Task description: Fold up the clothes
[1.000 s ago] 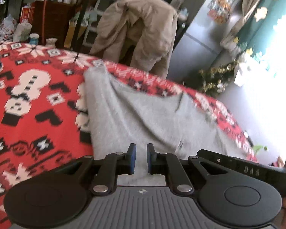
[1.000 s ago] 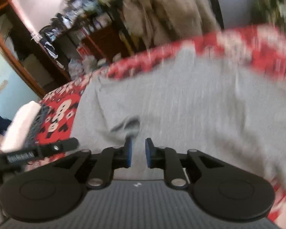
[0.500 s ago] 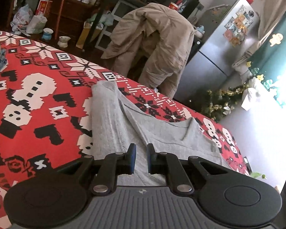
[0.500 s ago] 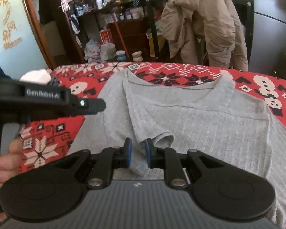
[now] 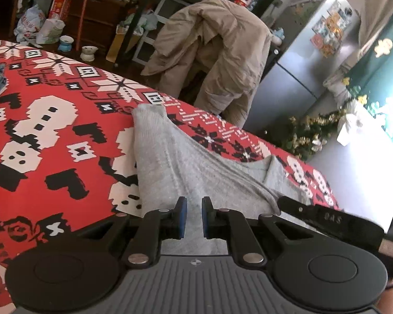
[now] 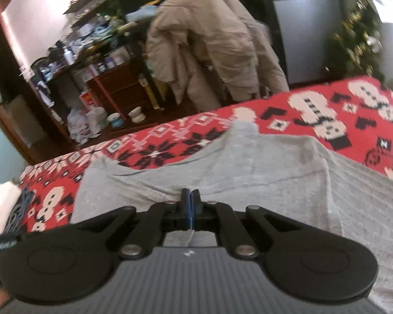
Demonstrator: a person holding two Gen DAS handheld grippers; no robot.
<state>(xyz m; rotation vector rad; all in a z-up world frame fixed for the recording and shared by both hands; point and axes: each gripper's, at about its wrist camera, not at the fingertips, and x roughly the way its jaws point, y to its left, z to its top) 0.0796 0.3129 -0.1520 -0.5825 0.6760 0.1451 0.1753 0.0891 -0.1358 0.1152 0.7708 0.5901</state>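
Jaws of right gripper (image 6: 190, 198) pinch grey shirt (image 6: 249, 167) edge.

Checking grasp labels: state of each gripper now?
Left gripper: open, over the grey shirt, holding nothing.
Right gripper: shut on the grey shirt's fabric.

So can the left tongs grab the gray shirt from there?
Probably yes. The left tongs are open right above the gray shirt, which lies flat on the red blanket with nothing in between.
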